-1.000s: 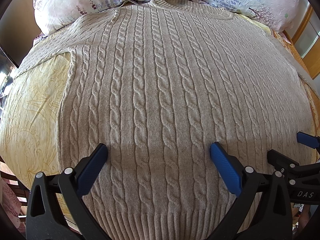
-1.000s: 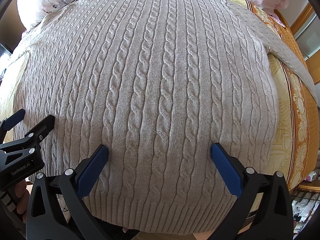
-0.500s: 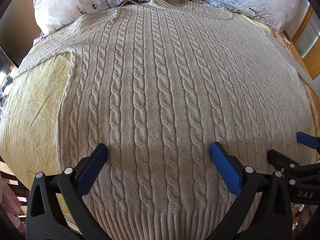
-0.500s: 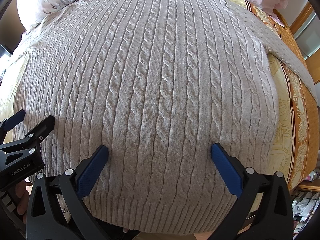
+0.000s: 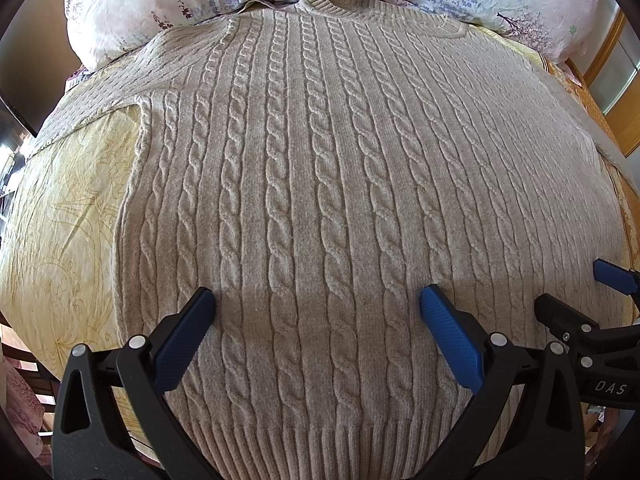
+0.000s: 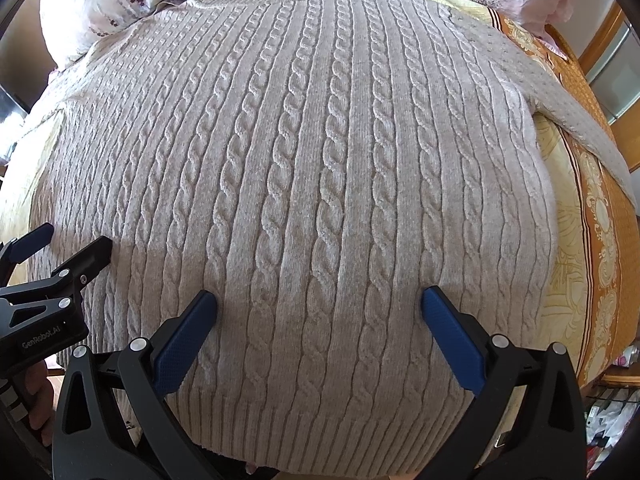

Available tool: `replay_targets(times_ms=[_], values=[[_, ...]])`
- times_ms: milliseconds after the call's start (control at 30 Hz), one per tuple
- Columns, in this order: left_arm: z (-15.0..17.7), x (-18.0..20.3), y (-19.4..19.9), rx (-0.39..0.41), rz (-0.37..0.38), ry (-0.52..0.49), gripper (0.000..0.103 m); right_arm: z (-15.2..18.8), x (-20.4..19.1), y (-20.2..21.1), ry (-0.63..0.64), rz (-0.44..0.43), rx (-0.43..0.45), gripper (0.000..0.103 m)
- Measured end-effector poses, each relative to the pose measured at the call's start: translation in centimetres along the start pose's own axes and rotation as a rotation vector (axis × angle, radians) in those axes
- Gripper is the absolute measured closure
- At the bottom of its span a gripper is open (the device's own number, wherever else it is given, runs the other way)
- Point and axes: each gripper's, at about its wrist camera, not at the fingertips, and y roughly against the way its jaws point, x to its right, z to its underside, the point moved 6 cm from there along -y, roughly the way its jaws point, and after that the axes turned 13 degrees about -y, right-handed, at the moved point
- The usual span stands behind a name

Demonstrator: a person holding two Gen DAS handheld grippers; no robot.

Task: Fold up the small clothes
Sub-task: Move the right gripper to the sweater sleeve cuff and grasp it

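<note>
A beige cable-knit sweater (image 5: pixel 320 184) lies flat, front up, on a bed, collar at the far end and ribbed hem nearest me; it also fills the right wrist view (image 6: pixel 312 168). My left gripper (image 5: pixel 316 312) is open and empty above the lower left part of the sweater. My right gripper (image 6: pixel 318 312) is open and empty above the lower right part. Each gripper shows at the edge of the other's view: the right one (image 5: pixel 592 320) and the left one (image 6: pixel 52 268). Both sleeves spread out to the sides.
The yellow patterned bedsheet (image 5: pixel 60 216) shows left of the sweater, with an orange border (image 6: pixel 600 240) at right. Floral pillows (image 5: pixel 160 0) lie behind the collar. Wooden furniture (image 6: pixel 616 40) stands at far right. The bed's near edge runs just below the hem.
</note>
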Motion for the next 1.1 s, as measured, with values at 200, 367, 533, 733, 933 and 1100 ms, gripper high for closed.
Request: replay_targets(times_ms=[200, 367, 533, 733, 933, 1100], values=[[-0.3, 0.1, -0.1, -0.013, 0.008, -0.005, 0.002, -1.1, 0.6, 0.1, -0.041, -0.043, -0.001, 0.001], [-1.2, -0.4, -0.1, 0.007, 0.036, 0.016, 0.002, -3.6, 2.5, 1.1, -0.164, -0.184, 0.032, 0.002], [-2.3, -1.2, -0.2, 0.030, 0.068, 0.049, 0.002, -6.8, 5.2, 1.5, -0.264, -0.221, 0.085, 0.014], [-4.2, -2.1, -0.4, 0.062, 0.097, 0.069, 0.002, -11.0, 11.3, 2.2, -0.441, -0.224, 0.186, 0.027], [-6.1, -4.0, -0.9, 0.084, 0.112, 0.125, 0.002, -14.3, 22.3, 1.2, -0.820, -0.277, 0.234, 0.051], [-7.7, -5.2, -1.3, 0.098, 0.097, 0.151, 0.002, -14.0, 29.1, 0.0, -1.099, -0.333, 0.244, 0.059]])
